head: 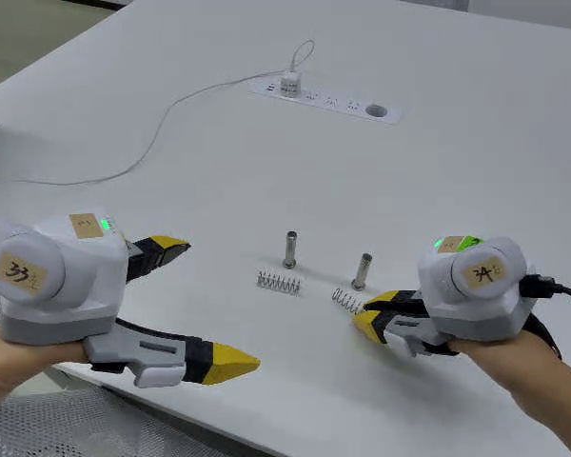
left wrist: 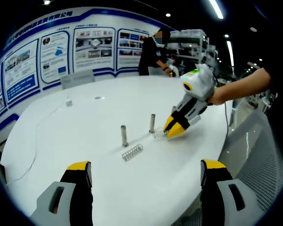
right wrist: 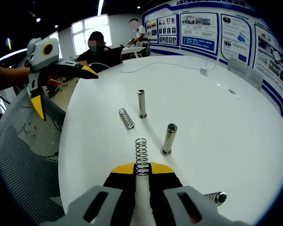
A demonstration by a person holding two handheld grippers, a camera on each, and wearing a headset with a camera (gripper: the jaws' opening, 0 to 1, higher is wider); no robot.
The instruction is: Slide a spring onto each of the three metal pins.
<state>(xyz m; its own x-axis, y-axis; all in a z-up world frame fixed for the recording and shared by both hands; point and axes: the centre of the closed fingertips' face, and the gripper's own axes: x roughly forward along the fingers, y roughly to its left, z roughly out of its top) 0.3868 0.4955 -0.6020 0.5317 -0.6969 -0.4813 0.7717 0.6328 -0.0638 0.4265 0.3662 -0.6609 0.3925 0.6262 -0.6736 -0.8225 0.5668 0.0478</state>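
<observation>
Two metal pins (head: 290,249) (head: 362,270) stand upright on the white table (head: 438,190). One spring (head: 278,283) lies loose in front of the left pin. My right gripper (head: 366,319) is shut on the end of a second spring (head: 345,301), which points toward the right pin's base. The right gripper view shows that spring (right wrist: 141,155) sticking out from the tips (right wrist: 141,170), with the pin (right wrist: 168,139) just to its right. A third pin (right wrist: 217,197) with coils on it lies by the right jaw. My left gripper (head: 205,305) is wide open, left of the pins.
A white power strip (head: 324,98) with a plug (head: 289,84) and a thin cable (head: 152,143) lies at the back of the table. The table's near edge runs just under both grippers. People stand and sit beyond the table's far sides.
</observation>
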